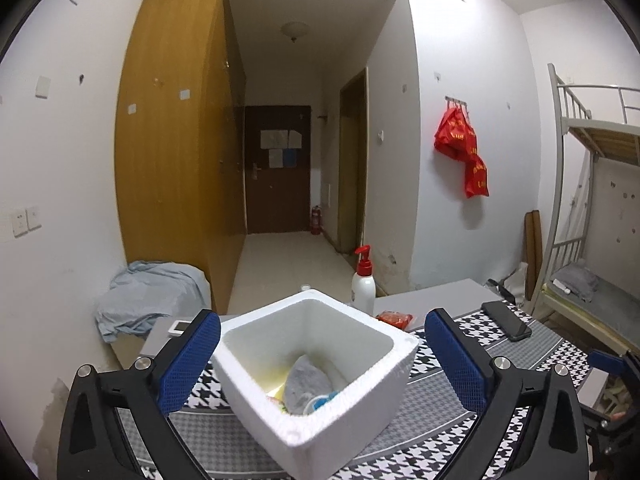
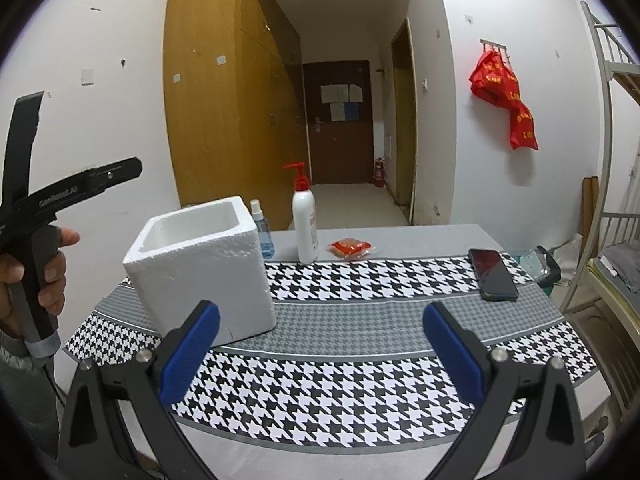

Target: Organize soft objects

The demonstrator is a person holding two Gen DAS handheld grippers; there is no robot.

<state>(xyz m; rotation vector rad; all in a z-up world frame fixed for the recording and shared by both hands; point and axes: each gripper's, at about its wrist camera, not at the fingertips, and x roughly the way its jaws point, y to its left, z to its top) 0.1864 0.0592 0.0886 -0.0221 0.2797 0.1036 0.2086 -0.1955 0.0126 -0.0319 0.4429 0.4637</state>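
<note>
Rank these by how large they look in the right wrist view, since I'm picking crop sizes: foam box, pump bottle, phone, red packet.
1. foam box, clearly largest, though also nearest the camera.
2. pump bottle and phone look alike in extent; I would not rank them.
3. red packet, smallest.

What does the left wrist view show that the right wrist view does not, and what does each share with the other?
Only the left wrist view looks into the foam box: a grey soft item and other small things lie at the bottom. It also shows a light blue cloth heaped at the left.

Only the right wrist view shows the blue spray bottle behind the box, and the hand holding the left gripper's handle.

Both show the box, the pump bottle, the red packet, the phone and the houndstooth cloth. Each gripper's fingers stand wide apart, empty.
</note>
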